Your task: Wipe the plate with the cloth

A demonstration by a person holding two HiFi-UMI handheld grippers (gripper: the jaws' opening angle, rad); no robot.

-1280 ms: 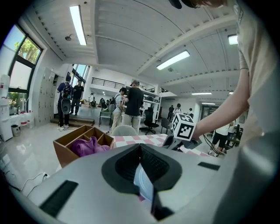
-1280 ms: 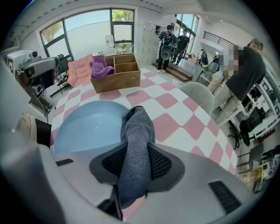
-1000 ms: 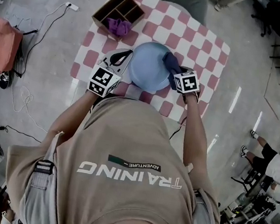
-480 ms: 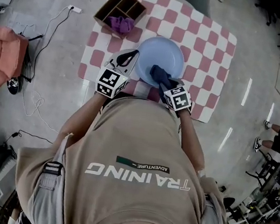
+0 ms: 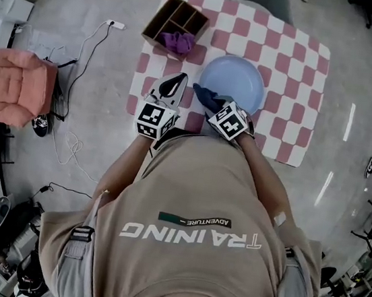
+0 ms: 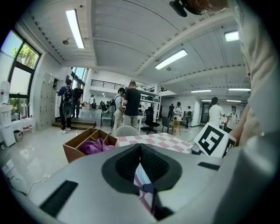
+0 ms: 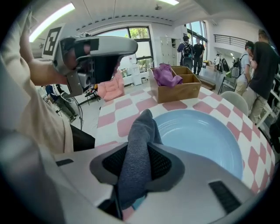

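Cloth (image 5: 204, 95) (between right gripper (image 5: 213, 106) jaws) now at plate (image 5: 241, 82) left rim; earlier right.

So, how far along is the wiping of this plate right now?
Done: the right gripper is clamped on the cloth. In hand: the cloth is at the plate's near rim. Left: how much is wiped cannot be told; the plate shows no marks. The left gripper holds nothing.

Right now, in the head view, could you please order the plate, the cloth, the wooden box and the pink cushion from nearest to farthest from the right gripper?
1. cloth, clamped in the right gripper.
2. plate, just beyond it.
3. wooden box, farther up and left.
4. pink cushion, at the picture's far left.
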